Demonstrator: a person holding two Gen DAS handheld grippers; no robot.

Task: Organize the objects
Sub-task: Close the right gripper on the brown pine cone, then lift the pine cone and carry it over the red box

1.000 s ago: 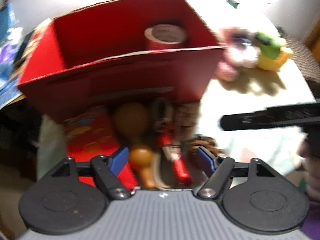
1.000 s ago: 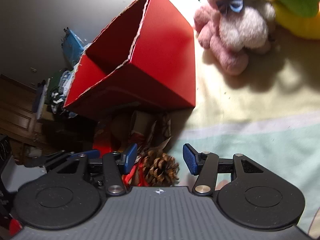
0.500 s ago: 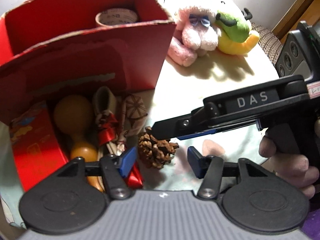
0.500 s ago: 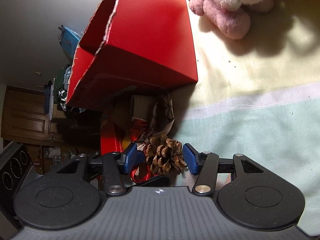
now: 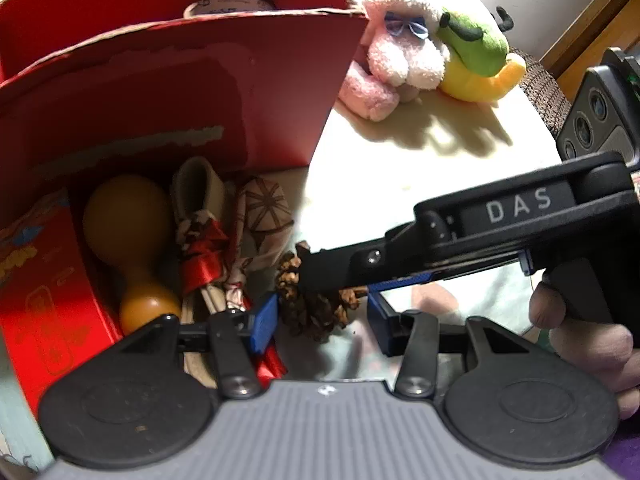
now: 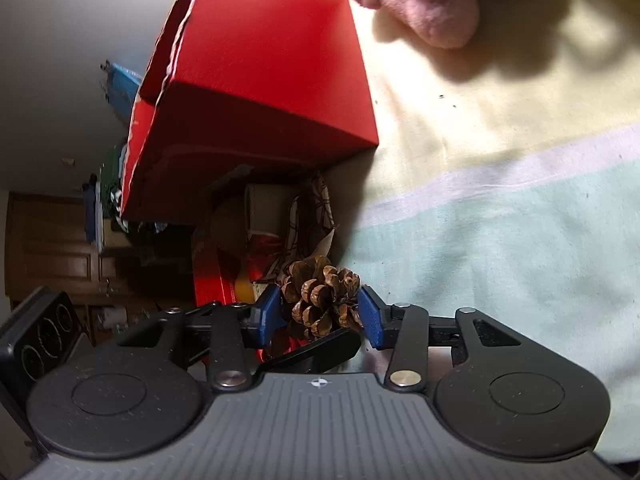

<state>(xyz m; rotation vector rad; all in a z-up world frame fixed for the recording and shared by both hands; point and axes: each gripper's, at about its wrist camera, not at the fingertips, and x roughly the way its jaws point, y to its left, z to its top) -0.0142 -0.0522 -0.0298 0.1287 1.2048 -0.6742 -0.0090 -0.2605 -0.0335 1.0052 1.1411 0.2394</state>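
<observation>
Roughly, by count —

Grippers: two. right gripper (image 6: 320,314) has its blue pads either side of the pine cone (image 6: 322,300); left pad touches the scales, right pad just beside them, so parted and not clamped. left gripper (image 5: 322,320) stands spread wide, nothing between its pads but the cone lying ahead.

Pine cones: one. It sits on the cloth (image 6: 500,220) at the 6 o'clock side of the red box (image 6: 260,60), at the right end of the loose pile. In the left wrist view the cone (image 5: 316,312) is half hidden by the black finger of the other tool crossing in from 3 o'clock.

Boxes: one, red cardboard, open top, torn rim. One tape roll (image 5: 228,0) shows inside, at 12 o'clock in the left wrist view.

Loose pile at box foot: one tan gourd-shaped piece (image 5: 128,240), one small pale shoe-like item (image 5: 196,188), one patterned fabric bundle (image 5: 264,216), one red ribbon knot (image 5: 204,252), one flat red printed pack (image 5: 44,300) at 9 o'clock. All packed close, touching.

Plush toys: two, at 1 o'clock, touching each other: one pink-and-white (image 5: 400,56), one green-and-yellow (image 5: 476,56). Well apart from the cone.

Hands: one visible (image 5: 588,344), at 4 o'clock, wrapped on the right tool's handle.
</observation>
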